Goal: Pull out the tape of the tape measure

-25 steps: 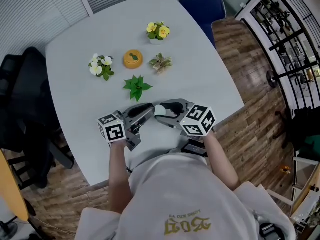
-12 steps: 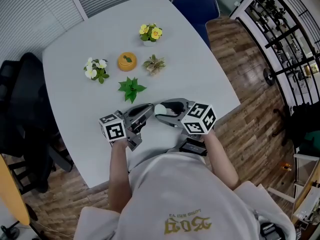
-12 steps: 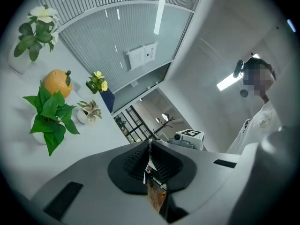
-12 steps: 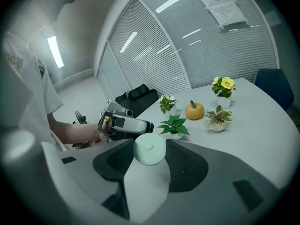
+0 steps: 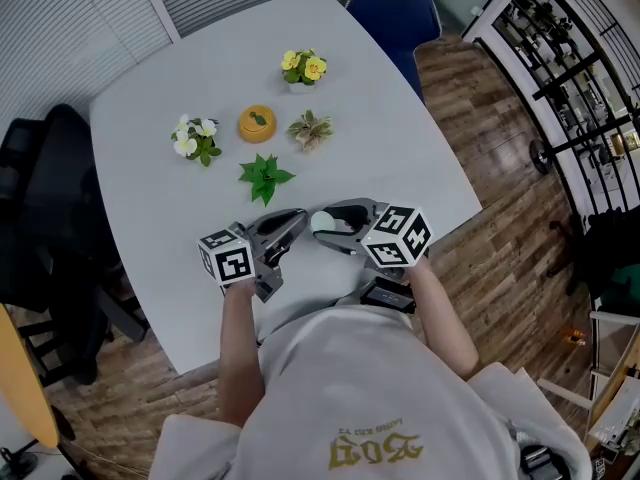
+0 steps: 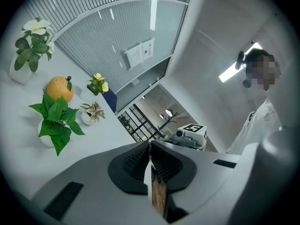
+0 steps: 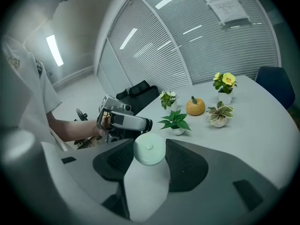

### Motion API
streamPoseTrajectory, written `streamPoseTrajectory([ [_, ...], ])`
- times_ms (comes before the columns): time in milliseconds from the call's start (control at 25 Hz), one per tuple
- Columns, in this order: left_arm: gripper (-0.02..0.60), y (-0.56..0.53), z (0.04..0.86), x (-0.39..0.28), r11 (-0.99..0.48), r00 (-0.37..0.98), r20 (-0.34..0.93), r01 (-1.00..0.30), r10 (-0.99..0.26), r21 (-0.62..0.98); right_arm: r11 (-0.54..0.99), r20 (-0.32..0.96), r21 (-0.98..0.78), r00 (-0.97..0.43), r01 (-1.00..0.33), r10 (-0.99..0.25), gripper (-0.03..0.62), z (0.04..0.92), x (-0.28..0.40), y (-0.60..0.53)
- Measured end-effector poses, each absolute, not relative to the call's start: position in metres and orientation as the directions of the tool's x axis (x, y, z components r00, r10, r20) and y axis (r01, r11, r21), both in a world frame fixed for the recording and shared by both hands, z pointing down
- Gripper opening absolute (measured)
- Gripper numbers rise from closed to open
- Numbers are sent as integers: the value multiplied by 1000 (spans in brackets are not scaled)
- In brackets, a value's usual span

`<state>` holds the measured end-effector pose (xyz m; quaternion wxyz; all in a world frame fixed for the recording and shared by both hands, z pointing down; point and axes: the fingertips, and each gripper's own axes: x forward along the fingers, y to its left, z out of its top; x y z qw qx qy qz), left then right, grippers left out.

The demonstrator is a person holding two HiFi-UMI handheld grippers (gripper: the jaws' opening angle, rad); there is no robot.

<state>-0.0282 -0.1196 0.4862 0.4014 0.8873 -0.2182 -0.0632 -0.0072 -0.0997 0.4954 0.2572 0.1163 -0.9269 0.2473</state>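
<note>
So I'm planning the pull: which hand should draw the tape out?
Left. The right gripper clamps the tape measure, anchoring it; the left gripper, fingers shut, sits right against it, ready to draw away.

Pale grey table (image 5: 400, 138) — yellow flowers (image 5: 304, 65) at twelve o'clock, orange ornament (image 5: 257, 122) and green leaves (image 5: 265, 176) nearer centre; mint-and-white tape measure (image 7: 149, 148); grey left gripper (image 5: 298, 217) and right gripper (image 5: 318, 227) — black-and-white patterned cubes

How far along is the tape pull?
Done: right gripper clamps the tape measure. In hand: left gripper has just closed beside it; whether it pinches the tape tip is unclear. Left: the pull itself; no tape shows drawn out.
</note>
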Motion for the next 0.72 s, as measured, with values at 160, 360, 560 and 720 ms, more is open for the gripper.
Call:
streamPoseTrajectory([
  [160, 12, -115, 491, -30, -570, 893, 75, -346, -444, 745, 848, 540, -407, -838, -339, -76, 229, 498, -4, -94],
  [360, 12, -111, 494, -31, -573, 892, 90, -358, -442, 737, 848, 547, -411, -835, -334, -63, 228, 501, -4, -88],
  [560, 12, -111, 496, -39, -567, 884, 96, -374, -458, 734, 849, 550, -415, -834, -328, -54, 227, 502, -4, -88],
  [720, 12, -109, 497, -43, -566, 882, 100, -378, -461, 733, 851, 554, -415, -832, -321, -44, 227, 503, -7, -86],
])
